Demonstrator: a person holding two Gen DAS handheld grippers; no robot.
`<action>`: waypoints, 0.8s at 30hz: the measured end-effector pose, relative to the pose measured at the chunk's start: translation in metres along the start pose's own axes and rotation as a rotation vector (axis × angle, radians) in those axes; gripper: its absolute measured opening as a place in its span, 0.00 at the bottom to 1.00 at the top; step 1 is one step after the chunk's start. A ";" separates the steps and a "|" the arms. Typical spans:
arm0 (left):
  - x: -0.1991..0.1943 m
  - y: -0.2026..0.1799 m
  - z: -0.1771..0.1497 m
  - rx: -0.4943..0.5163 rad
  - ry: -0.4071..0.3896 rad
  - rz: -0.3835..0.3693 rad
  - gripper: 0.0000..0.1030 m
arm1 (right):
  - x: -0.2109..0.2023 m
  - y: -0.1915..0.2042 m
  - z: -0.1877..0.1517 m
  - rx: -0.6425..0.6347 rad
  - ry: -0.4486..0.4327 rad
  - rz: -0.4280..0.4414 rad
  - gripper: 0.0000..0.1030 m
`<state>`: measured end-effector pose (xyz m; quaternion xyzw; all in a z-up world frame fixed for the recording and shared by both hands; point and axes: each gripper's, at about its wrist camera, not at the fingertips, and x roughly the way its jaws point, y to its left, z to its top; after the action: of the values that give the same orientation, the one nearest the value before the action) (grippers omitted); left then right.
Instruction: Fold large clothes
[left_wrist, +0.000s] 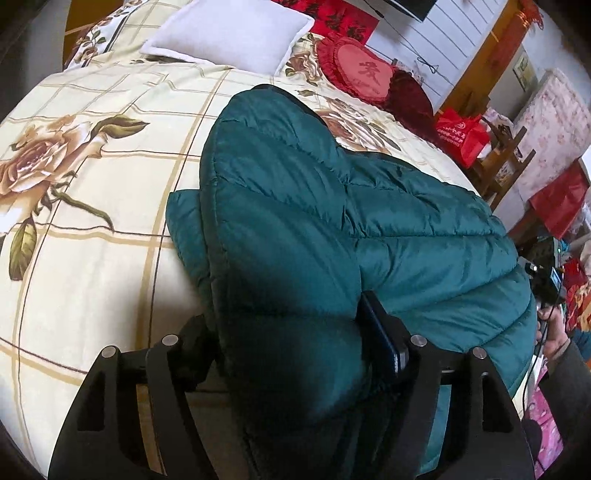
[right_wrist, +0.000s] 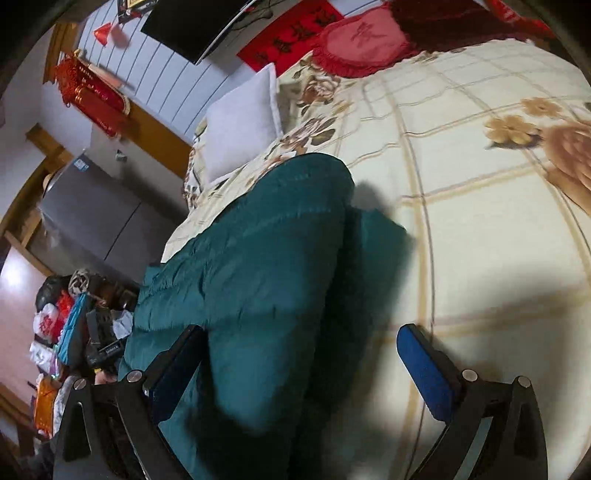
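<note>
A teal quilted puffer jacket (left_wrist: 332, 206) lies on the bed, partly folded over itself. My left gripper (left_wrist: 291, 332) is shut on a thick fold of the jacket's near edge; the padding bulges between the two fingers. In the right wrist view the jacket (right_wrist: 258, 258) lies ahead and to the left. My right gripper (right_wrist: 303, 350) is open wide, with its left finger (right_wrist: 177, 362) against the jacket's side and its blue-padded right finger (right_wrist: 428, 369) over bare bedspread. A fold of the jacket sits between the fingers, not clamped.
The bed has a cream floral bedspread (left_wrist: 92, 184). A white pillow (left_wrist: 229, 33) and a red heart cushion (left_wrist: 362, 70) lie at the head. A red bag (left_wrist: 461, 133) and a wooden chair stand beside the bed. A grey cabinet (right_wrist: 99, 218) and clutter stand at the other side.
</note>
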<state>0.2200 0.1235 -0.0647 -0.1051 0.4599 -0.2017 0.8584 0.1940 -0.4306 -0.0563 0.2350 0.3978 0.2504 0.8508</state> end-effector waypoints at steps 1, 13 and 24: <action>0.000 0.000 0.000 0.001 -0.002 0.002 0.70 | 0.005 0.001 0.005 -0.008 0.012 0.001 1.00; -0.005 -0.011 -0.006 0.008 -0.040 0.077 0.70 | 0.024 0.048 -0.004 -0.304 -0.008 -0.181 0.57; -0.021 -0.064 -0.016 0.077 -0.144 0.356 0.32 | 0.026 0.113 -0.028 -0.587 -0.076 -0.546 0.32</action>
<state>0.1806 0.0753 -0.0344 -0.0031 0.4008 -0.0560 0.9145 0.1592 -0.3230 -0.0194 -0.1234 0.3256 0.1094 0.9310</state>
